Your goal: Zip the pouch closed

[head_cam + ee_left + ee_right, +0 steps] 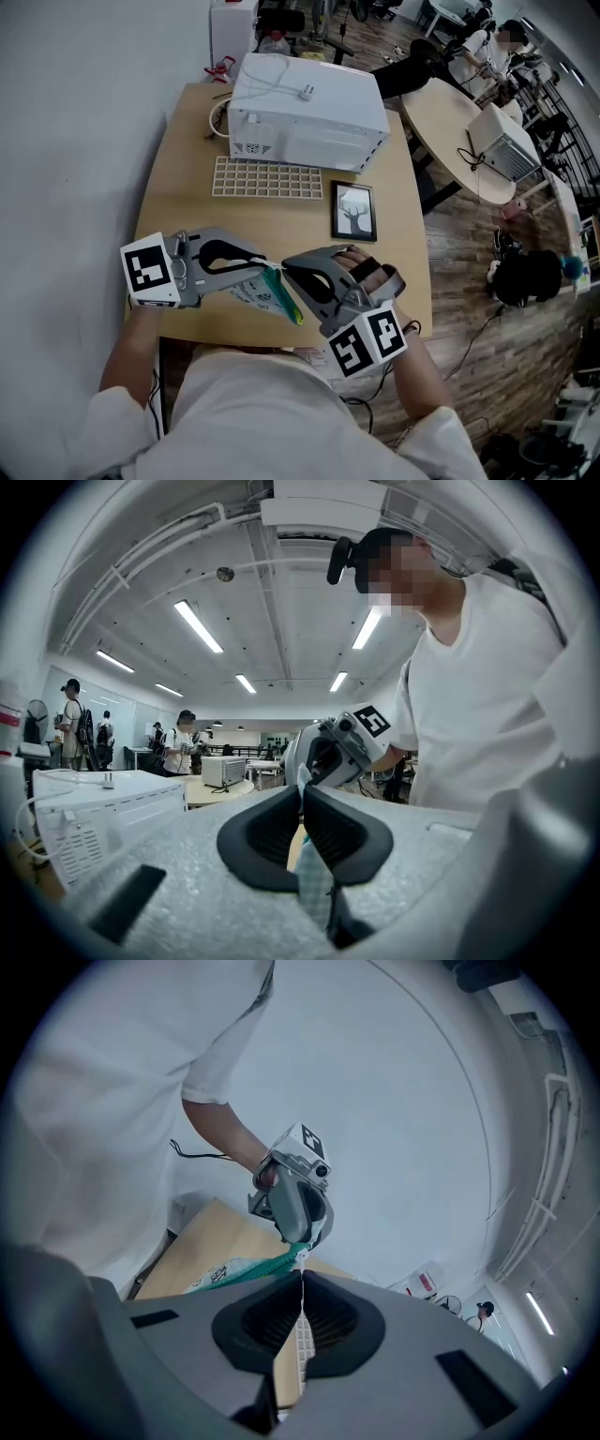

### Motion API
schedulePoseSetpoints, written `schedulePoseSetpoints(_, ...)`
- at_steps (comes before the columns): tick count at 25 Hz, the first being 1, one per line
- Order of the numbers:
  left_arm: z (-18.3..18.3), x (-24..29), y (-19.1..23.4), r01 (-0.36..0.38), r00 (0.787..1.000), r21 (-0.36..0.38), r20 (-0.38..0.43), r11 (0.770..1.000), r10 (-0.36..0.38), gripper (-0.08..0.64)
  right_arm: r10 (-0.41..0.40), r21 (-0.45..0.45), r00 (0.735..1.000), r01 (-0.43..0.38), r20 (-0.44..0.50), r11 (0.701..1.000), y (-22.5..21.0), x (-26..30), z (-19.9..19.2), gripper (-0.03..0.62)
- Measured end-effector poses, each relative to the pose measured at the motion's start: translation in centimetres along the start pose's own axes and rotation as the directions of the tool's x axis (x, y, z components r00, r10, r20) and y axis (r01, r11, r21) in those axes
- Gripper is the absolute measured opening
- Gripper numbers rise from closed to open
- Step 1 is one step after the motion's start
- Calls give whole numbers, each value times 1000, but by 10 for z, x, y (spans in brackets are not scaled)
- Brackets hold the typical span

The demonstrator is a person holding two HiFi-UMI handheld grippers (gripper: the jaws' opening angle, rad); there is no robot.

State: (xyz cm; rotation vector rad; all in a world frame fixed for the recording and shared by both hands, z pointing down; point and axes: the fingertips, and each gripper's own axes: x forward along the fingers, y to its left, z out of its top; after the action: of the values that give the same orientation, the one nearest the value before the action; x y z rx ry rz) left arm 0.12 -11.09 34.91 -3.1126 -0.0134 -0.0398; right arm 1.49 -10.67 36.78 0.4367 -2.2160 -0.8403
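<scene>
The pouch hangs in the air between the two grippers, over the 6 o'clock edge of the tabletop and well apart from the grid tray, the picture frame and the white appliance toward 12 o'clock. The left gripper is at the pouch's 9 o'clock end. In the left gripper view its jaws are clenched on a fold of pale checked fabric. The right gripper comes in from 3 o'clock, and in the right gripper view its jaws are pressed together on a thin pale tab at the end of the green zipper. The tab is probably the pull, though it is too small to be sure. The pouch looks light, thin and floppy, and it sags and creases between the two holds, so it will give no resistance of its own. The zipper line likely has to be kept taut for the slider to run rather than bunch the cloth. The sound places to hold are the fabric corner close beside the zipper's end, as an anchor, and the small pull itself. The pull is narrow and could slip from the jaws if tugged off the zipper's line.
</scene>
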Motion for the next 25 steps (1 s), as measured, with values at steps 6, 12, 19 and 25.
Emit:
schedulePoseSetpoints(6, -2, 3, 1, -8, 1000, -12, -6, 1000, 8, 28, -7, -18, 1000, 7, -3, 1000, 0, 1, 0, 9)
schedulePoseSetpoints(12, -11, 4, 6, -33, 999, -19, -38, 999, 32, 28, -2, -108, 1000, -1, -29, 994, 6, 6, -6, 2)
schedulePoseSetpoints(19, -2, 7, 15, -38, 996, -166, 79, 985, 51, 26, -54, -179, 998, 47, -36, 983, -3, -1, -8, 2)
schedulePoseSetpoints(25, -11, 17, 29, -115, 992, -315, 10, 942, 124, 26, -82, -225, 991, 57, -103, 973, -4, 2, -21, 2)
